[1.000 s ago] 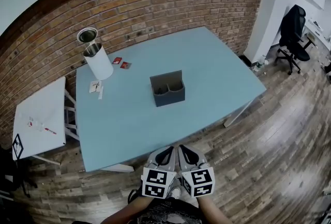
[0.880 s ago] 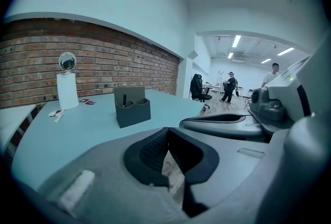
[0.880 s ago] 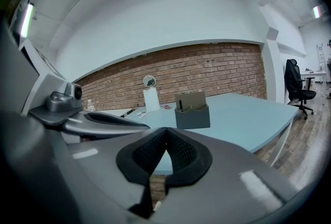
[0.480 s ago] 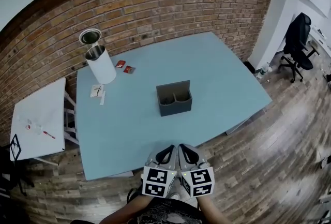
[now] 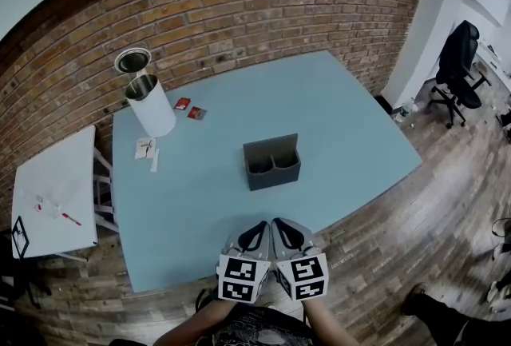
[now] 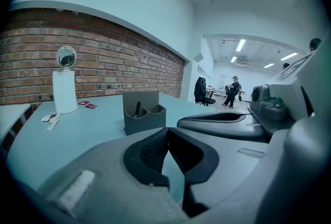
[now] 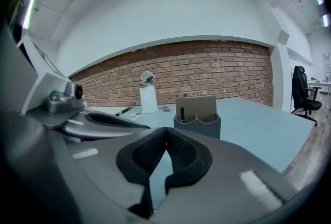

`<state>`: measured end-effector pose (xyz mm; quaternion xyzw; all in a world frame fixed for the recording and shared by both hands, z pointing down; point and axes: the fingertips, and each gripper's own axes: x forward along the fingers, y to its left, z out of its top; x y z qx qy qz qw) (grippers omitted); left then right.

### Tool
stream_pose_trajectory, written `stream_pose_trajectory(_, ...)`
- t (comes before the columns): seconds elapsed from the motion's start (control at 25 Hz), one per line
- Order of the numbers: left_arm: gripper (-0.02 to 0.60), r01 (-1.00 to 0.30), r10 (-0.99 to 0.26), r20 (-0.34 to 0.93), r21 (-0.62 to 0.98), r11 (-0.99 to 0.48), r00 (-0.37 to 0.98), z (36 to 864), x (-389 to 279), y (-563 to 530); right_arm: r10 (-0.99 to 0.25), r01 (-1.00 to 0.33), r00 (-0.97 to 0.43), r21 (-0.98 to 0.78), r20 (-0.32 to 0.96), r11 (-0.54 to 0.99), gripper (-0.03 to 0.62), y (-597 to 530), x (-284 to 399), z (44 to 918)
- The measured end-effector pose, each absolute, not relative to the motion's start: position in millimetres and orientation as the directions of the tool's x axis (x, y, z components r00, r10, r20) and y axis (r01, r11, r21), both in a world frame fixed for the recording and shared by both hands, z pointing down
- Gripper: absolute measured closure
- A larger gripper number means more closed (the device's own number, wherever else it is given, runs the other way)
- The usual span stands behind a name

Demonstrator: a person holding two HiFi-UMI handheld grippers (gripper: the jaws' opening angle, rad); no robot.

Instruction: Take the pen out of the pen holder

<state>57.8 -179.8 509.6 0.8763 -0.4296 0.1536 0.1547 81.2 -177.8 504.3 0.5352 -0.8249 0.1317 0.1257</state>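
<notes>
One pen [image 7: 182,113], mostly hidden, stands inside the pen holder [image 7: 199,128].

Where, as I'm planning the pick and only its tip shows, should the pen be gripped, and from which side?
Probably best: grip the pen by its exposed top end, coming down from above on the near side. It stands upright in the left compartment of the pen holder; the tall back wall blocks the far side, and the front wall hides its lower shaft.
</notes>
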Motion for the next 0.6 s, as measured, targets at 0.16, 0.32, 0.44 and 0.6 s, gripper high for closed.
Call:
stream_pose_trajectory(0.16,0.577,-0.809,-0.715,0.397,0.148,-0.569,0.576,509,52,-193,-0.853,-0.918,-0.39,-0.069,0.347,0.391,0.591,-195,79,506)
stream_pose_trajectory(0.32,0.577,-0.82,-0.723,0.401,0.156,-0.551,0.562,511,42,-206,-0.854,-0.917,-0.389,-0.051,0.345,0.397,0.589,-213,74,505)
stream_pose_trajectory(0.44,0.577,-0.826,-0.729,0.402,0.157,-0.542,0.555,511,36,-216,-0.853,-0.913,-0.394,-0.04,0.343,0.406,0.564,-229,69,504)
stream_pose_trajectory(0.6,0.577,-0.83,-0.734,0.399,0.157,-0.535,0.549,511,31,-229,-0.858,-0.916,-0.386,-0.031,0.339,0.4,0.556,-248,68,505)
